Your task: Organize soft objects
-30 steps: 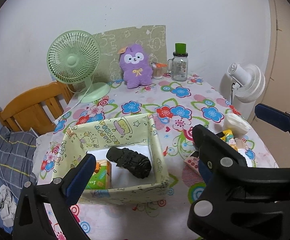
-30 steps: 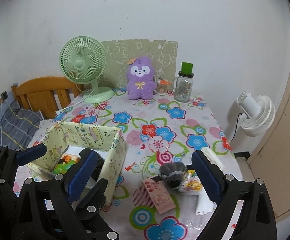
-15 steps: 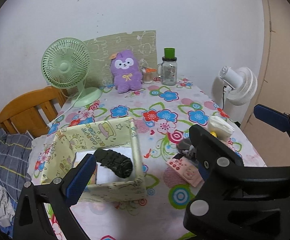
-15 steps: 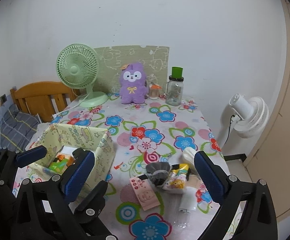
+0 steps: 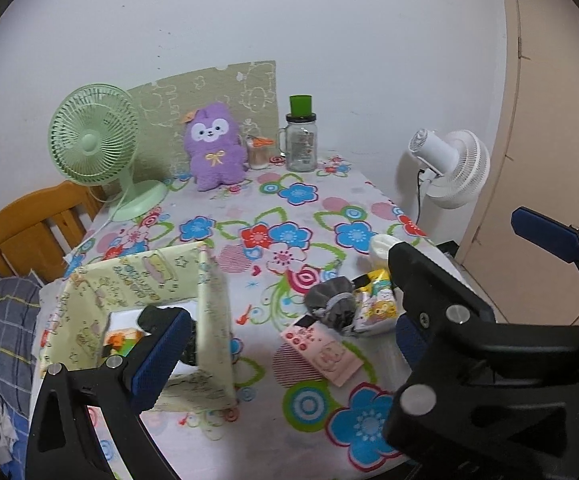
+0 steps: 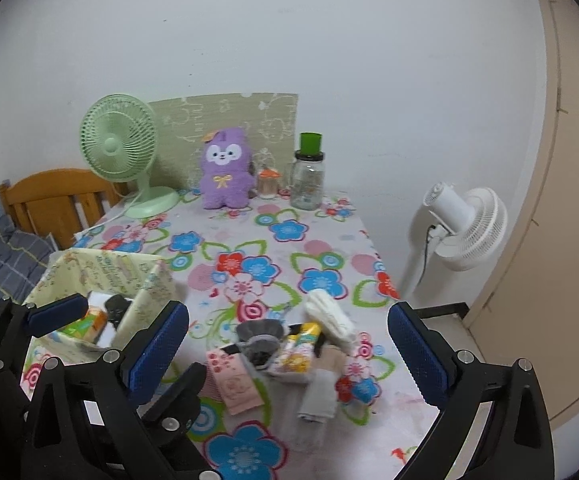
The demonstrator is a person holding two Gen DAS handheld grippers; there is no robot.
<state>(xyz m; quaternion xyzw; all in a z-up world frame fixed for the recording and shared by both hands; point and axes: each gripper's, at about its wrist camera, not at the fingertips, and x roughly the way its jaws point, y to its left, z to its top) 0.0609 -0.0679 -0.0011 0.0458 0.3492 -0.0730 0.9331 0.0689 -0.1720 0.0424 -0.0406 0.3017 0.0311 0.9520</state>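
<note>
A pale yellow fabric box (image 5: pixel 213 320) (image 6: pixel 145 292) stands at the table's near left, holding a dark rolled cloth (image 6: pixel 115 307) and an orange-green pack (image 6: pixel 89 322). A pile of soft things lies at the near right: a grey rolled sock (image 5: pixel 331 304) (image 6: pixel 261 338), a white roll (image 6: pixel 329 316), a grey cloth (image 6: pixel 317 394), a yellow snack pack (image 6: pixel 297 350) and a pink card (image 6: pixel 231 380). My left gripper (image 5: pixel 285 344) is open and empty above the table's near edge. My right gripper (image 6: pixel 289 360) is open and empty, hovering before the pile.
A purple plush (image 6: pixel 225 176), a green desk fan (image 6: pixel 121 152), a jar with a green lid (image 6: pixel 308 178) and a small orange-lidded pot (image 6: pixel 268 184) stand at the table's far end. A white floor fan (image 6: pixel 465 224) is right of the table, a wooden chair (image 6: pixel 53 196) left.
Both grippers have pulled back and to the right, away from the box. The pile of soft things at the near right has come into fuller view. Both stay open.
</note>
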